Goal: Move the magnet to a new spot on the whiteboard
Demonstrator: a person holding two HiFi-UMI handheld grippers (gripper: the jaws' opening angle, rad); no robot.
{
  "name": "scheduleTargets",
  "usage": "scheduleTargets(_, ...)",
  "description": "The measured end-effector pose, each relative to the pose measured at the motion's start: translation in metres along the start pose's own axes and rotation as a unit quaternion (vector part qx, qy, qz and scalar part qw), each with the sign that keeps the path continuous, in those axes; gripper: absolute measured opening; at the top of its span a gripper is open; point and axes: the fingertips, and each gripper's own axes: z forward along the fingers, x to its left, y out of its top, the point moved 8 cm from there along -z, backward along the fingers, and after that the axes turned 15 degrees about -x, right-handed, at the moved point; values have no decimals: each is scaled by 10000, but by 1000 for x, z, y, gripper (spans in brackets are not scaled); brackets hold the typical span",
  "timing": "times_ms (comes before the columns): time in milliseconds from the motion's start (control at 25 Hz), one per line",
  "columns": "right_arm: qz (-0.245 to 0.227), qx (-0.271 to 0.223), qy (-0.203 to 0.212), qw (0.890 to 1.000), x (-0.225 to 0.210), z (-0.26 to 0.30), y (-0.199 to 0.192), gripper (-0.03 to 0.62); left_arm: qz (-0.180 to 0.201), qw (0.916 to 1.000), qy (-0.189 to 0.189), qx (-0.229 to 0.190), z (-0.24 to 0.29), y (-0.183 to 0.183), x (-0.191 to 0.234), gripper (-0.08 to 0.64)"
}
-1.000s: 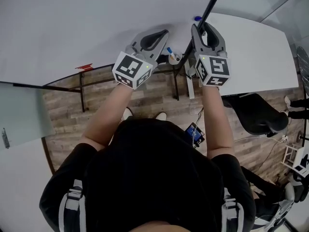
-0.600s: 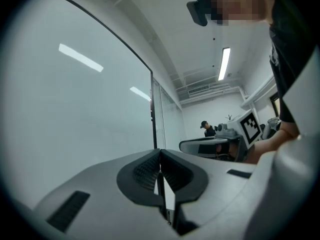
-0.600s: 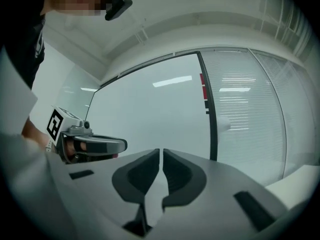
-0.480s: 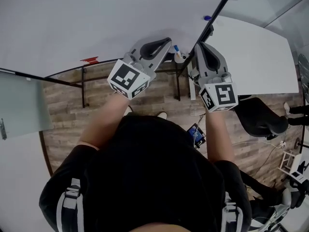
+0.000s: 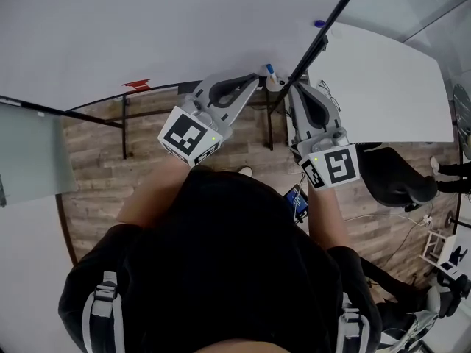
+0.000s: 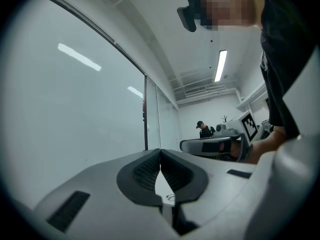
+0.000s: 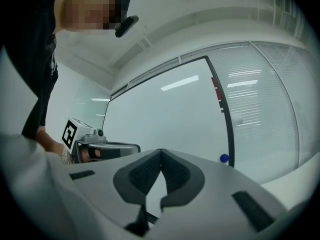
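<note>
1. A whiteboard point(image 5: 147, 28) is standing upright in front of the person and filling the left and top of the head view. A small red item point(image 5: 136, 84) is sitting at its lower edge, too small to identify.
2. The left gripper point(image 6: 160, 153) is pointing level toward the board but hanging clear of it. Its jaws are pressing together with nothing between them. It is probably idling as the spare tool, since one small magnet needs only one gripper.
3. The right gripper point(image 7: 160, 151) is hovering just beside the left one, also level and apart from the board. Its jaws have just been closing and are now meeting tip to tip, gripping nothing.
4. The blue magnet point(image 5: 319, 23) is clinging to the whiteboard by itself, just beside the black frame point(image 5: 305, 56) at the board's right edge. It is sitting above and to the right of the right gripper, well apart from it, and no tool is touching it.
5. The magnet is sticking on its own and both grippers are empty and off the board, so the placing step appears to be done. The closed jaws are suggesting a resting posture rather than a fresh reach.
</note>
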Motion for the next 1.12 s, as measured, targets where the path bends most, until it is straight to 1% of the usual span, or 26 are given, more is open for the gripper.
scheduleTargets(240,133,-30,-24,9999,3,-4,-2,0,3,10000,-54,16,-7,-1,-5,5)
scheduleTargets(440,111,10,44,9999,5,-4,-3,0,-47,10000,-40,23,-9,-1,-4,5)
scheduleTargets(600,-16,5,79,10000,5,-2,-2,0,-52,10000,-61,27,-7,-1,-2,5)
scheduleTargets(1120,23,23,149,9999,4,3,1,0,-13,10000,34,48,-6,-3,8,5)
